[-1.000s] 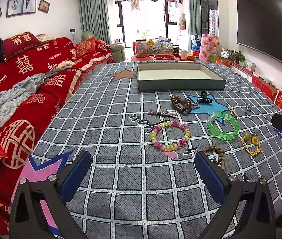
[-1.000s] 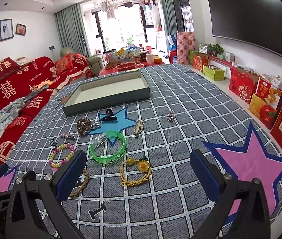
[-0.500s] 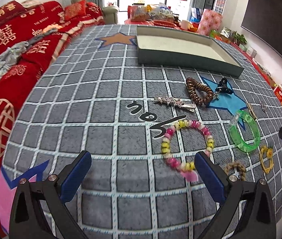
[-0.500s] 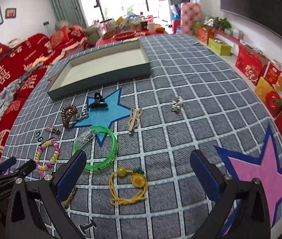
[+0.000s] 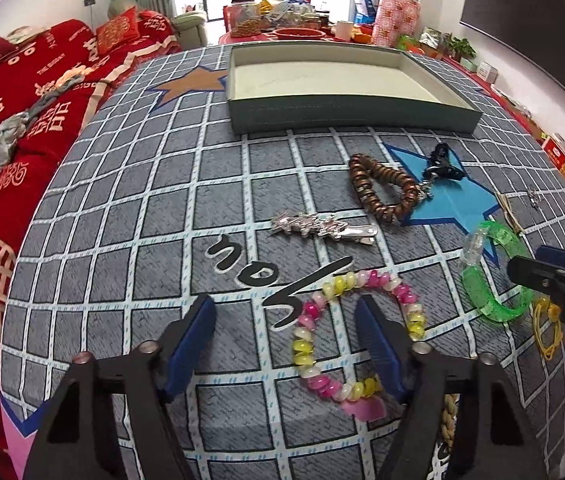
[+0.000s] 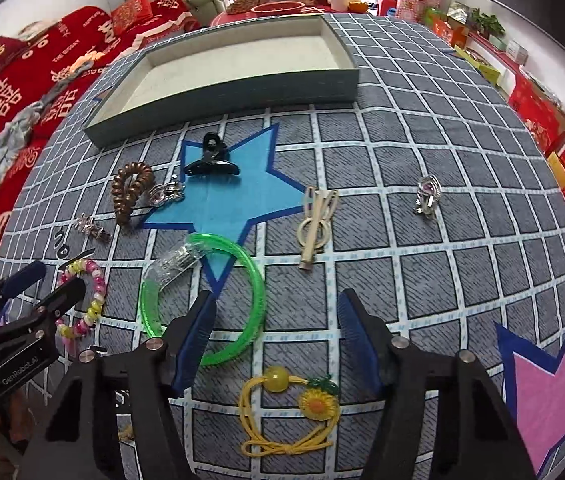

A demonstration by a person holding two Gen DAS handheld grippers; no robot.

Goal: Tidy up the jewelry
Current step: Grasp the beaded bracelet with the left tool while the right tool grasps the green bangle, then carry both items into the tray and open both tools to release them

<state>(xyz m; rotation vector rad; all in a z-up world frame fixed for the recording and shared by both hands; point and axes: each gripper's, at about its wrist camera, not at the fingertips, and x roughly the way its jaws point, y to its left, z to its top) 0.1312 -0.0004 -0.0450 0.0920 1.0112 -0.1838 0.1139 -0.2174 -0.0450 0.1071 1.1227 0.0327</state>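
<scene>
At the bottom of each wrist view the jaws are closing but pinch nothing: the left gripper straddles one side of the pink-and-yellow bead bracelet, the right gripper hangs over the green bangle and the yellow hair tie. Mid-frame lie a silver hair clip, a brown coil tie and a black claw clip — beyond them, at the top, the shallow tray.

A red sofa cover with white lettering runs along the left beside the grid-patterned tabletop, a dark television screen hangs on the right wall, and red gift boxes line the floor.
</scene>
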